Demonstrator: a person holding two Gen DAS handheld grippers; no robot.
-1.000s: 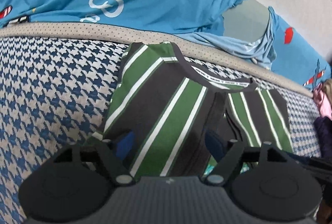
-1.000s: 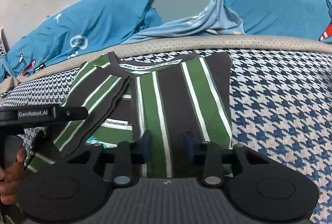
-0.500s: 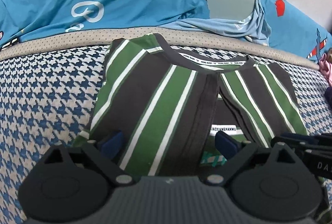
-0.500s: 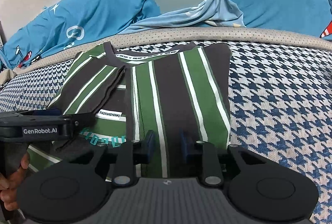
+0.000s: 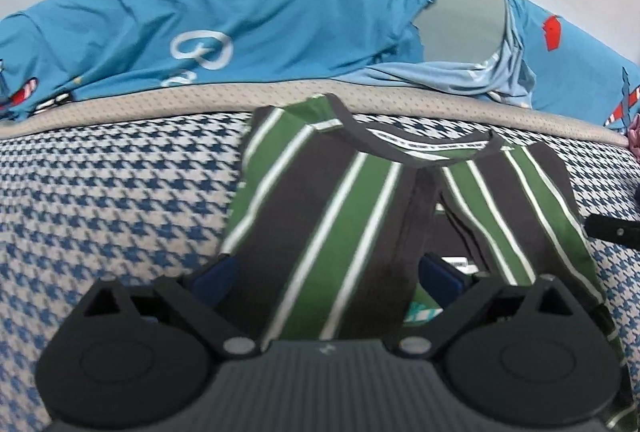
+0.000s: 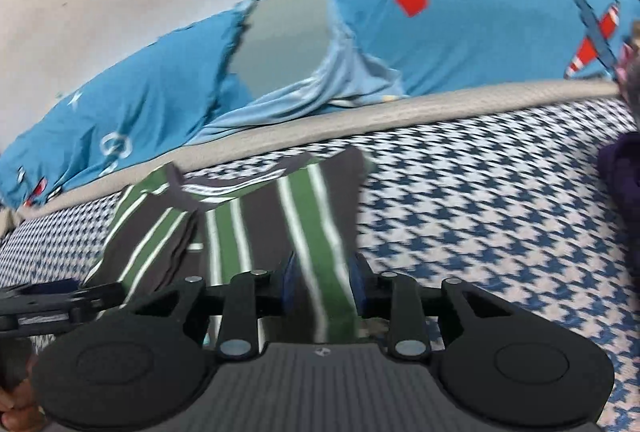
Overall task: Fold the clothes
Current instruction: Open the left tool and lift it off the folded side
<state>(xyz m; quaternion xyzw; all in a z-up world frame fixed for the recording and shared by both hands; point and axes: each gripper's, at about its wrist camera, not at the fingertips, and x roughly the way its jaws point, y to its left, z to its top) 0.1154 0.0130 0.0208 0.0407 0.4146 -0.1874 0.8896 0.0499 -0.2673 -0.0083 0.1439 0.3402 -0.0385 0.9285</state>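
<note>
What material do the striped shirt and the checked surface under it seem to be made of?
The striped shirt looks like soft matte knit, probably cotton jersey: it creases limply and has a ribbed collar. The checked surface looks like coarse woven or knitted fabric with a grainy houndstooth texture; the exact fibre is unclear.
</note>
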